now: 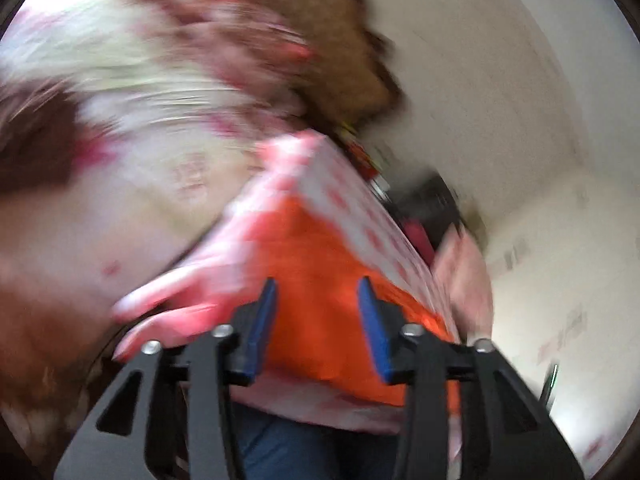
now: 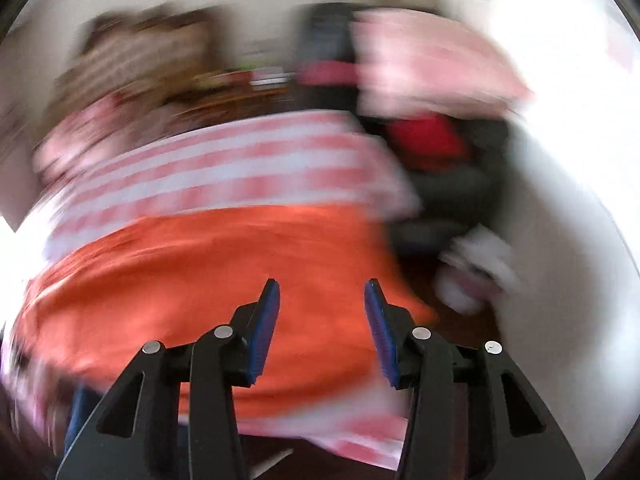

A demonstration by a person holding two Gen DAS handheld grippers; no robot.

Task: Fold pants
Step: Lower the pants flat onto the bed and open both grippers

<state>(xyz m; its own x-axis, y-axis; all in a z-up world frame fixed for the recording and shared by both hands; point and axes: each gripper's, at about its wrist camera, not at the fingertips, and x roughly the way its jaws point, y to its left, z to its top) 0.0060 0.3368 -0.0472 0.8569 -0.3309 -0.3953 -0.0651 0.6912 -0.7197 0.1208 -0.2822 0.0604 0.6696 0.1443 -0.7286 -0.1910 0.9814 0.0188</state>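
Note:
Both views are heavily motion-blurred. The orange pants (image 1: 320, 264) lie on a red-and-white checked cloth (image 1: 352, 192), folded into a compact patch near its front edge. My left gripper (image 1: 318, 300) is open and empty, its blue pads (image 1: 262, 324) above the orange cloth. In the right wrist view the pants (image 2: 208, 280) spread wide across the checked cloth (image 2: 224, 164). My right gripper (image 2: 322, 308) is open and empty just above the pants' right part.
A pink pillow (image 2: 432, 56) and dark and red items (image 2: 428, 140) sit to the right beyond the cloth. Something white and pink (image 2: 476, 268) lies on the dark floor at right. A brown blurred mass (image 1: 340, 52) is behind the cloth.

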